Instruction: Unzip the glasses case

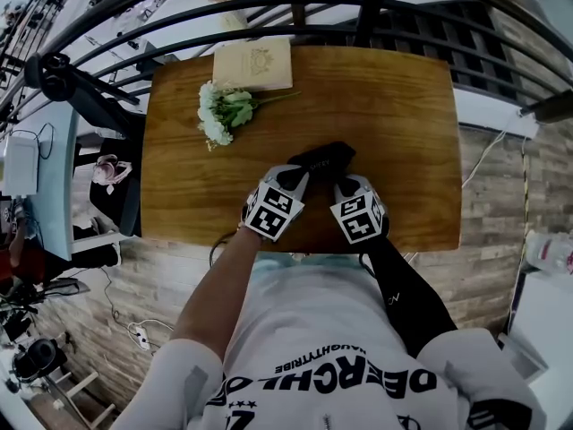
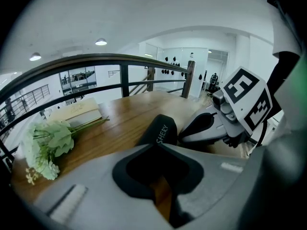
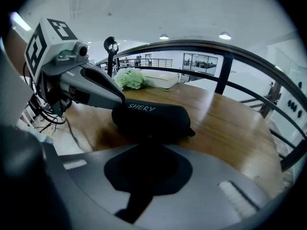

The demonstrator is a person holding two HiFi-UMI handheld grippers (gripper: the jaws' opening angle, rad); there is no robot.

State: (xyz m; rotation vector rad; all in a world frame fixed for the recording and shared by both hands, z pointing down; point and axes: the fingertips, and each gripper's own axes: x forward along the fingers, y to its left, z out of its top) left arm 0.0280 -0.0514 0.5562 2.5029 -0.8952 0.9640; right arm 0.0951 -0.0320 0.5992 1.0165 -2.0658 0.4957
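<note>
Case: the black glasses case [image 1: 322, 161] lies on the wooden table [image 1: 403, 106], just below the middle of the head view, with both grippers at its lower edge.
Long axis: it runs roughly left to right across the head view, with the right end tilted a little upward. In the right gripper view it lies crosswise in front of the jaws.
Left gripper [image 1: 295, 179]: it is at the case's left end. In its own view the jaws are pressed in on that end, and the case rises straight out of the gap between them toward the upper middle of the frame.
Right gripper [image 1: 345, 186]: it is at the lower right side of the case, just beside the left one. Its jaws are pressed almost together on a small dark tab at the case's near edge, which by its position I take to be the zip pull [image 3: 148, 138].
Nearer hand: both are touching the case. The left looks set to hold it steady, while the right has the pull.
Coming move: the pull probably has to travel along the long axis, toward the right of the right gripper view.
Risk: the case may twist if the left end slips.
Background: flowers [image 1: 219, 115] and a book [image 1: 253, 64] sit well apart at the upper left of the table.
</note>
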